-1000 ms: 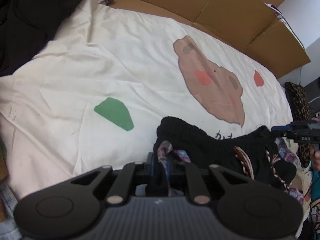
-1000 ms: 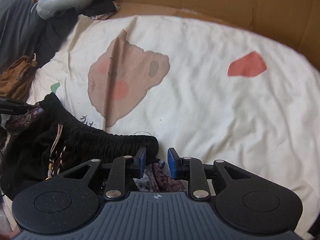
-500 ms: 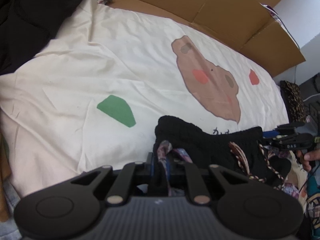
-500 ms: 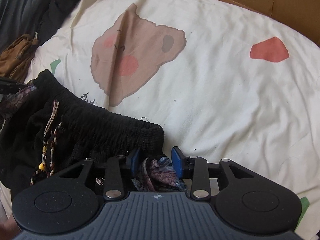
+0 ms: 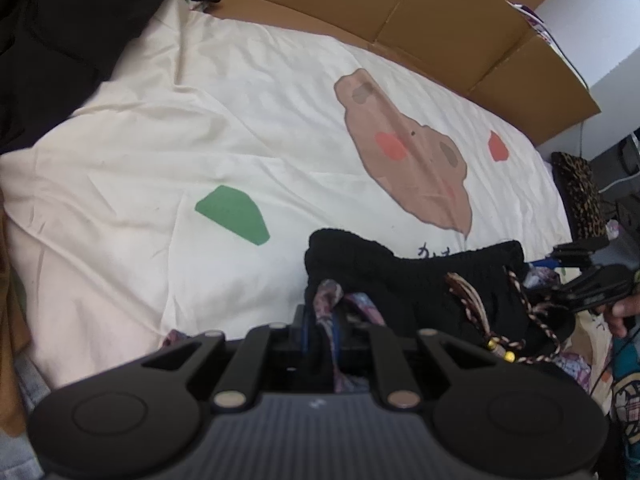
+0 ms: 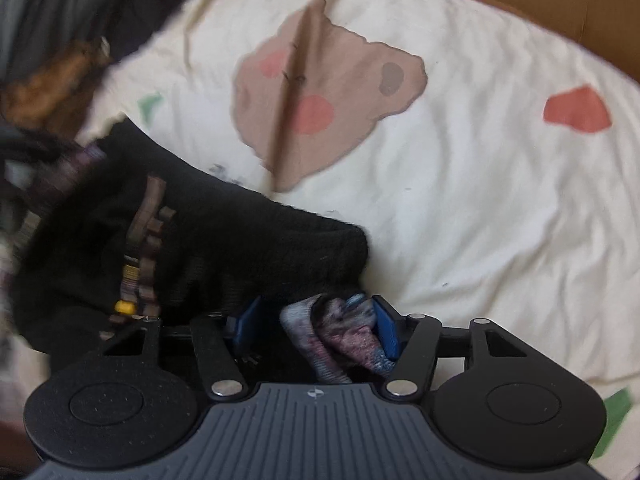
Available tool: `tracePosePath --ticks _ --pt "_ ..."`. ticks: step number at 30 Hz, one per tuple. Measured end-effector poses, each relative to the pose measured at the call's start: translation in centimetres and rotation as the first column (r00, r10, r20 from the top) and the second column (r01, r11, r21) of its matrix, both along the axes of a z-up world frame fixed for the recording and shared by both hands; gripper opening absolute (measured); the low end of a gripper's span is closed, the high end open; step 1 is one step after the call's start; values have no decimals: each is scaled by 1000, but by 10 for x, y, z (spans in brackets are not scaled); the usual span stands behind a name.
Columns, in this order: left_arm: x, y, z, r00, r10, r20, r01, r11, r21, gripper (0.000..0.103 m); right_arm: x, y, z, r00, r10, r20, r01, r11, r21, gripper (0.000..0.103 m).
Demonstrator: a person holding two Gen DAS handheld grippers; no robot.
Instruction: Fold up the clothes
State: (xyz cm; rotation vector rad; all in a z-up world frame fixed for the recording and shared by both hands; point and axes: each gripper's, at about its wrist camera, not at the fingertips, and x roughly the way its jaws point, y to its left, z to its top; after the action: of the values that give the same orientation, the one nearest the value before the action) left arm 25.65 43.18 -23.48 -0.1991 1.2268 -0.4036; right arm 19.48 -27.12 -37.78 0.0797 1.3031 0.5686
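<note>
Black trousers point(image 5: 412, 280) with a gathered, ribbed waistband lie bunched at the near edge of a cream bed sheet point(image 5: 208, 128), the waistband stretched between the two grippers. A patterned purple-and-grey fabric point(image 6: 340, 340) shows at both ends of the waistband, seemingly part of the same garment. A braided drawstring point(image 5: 480, 312) with yellow beads hangs across the black cloth in front.

The left hand-held gripper point(image 5: 320, 328) is clenched on the trousers, its blue pads squeezing a pinch of the patterned fabric and black cloth at the left end of the waistband. The right hand-held gripper point(image 6: 316, 326) has its jaws opening: the patterned fabric sits between the blue pads, resting against the right-hand one, with a clear gap to the left-hand one. In the left wrist view that right gripper appears at the far right edge, with fingers of the person's hand point(image 5: 620, 312) just below it.

The sheet is wrinkled and printed with a brown bear face point(image 6: 324, 100) with pink cheeks, a green patch point(image 5: 232, 214) and a red patch point(image 6: 576, 110). Dark clothing point(image 5: 68, 36) is heaped at the sheet's far left corner. Flattened cardboard point(image 5: 420, 16) lines the far side of the bed.
</note>
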Motion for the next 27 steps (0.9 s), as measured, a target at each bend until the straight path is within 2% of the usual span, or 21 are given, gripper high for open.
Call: tracePosePath --ticks 6,9,14,19,21,22,24,27 --pt "0 1 0 1000 -2 1 2 1000 -1 11 8 -24 3 991 -131 -17 132 985 108 61" --pt "0 1 0 1000 -2 0 2 1000 -3 11 13 -32 -4 985 -156 -72 166 972 165 56" --pt "0 2 -1 1000 1 0 -1 1000 -3 11 21 -38 -17 974 -207 -92 218 967 131 56" --pt "0 4 -1 1000 2 4 -2 1000 0 11 28 -53 -18 958 -271 -91 284 944 167 52" --pt "0 5 -1 1000 1 4 -1 1000 1 11 29 -56 -16 961 -268 -64 275 950 146 49" --pt "0 5 -1 1000 1 4 -1 1000 0 11 29 -56 -15 966 -255 -50 259 958 123 44" --pt "0 6 -1 1000 0 4 0 1000 -1 11 28 -55 -15 973 -227 -40 230 968 101 44" --pt "-1 6 -3 1000 6 1 -6 1000 -1 11 22 -41 -15 990 -142 -3 142 989 31 42"
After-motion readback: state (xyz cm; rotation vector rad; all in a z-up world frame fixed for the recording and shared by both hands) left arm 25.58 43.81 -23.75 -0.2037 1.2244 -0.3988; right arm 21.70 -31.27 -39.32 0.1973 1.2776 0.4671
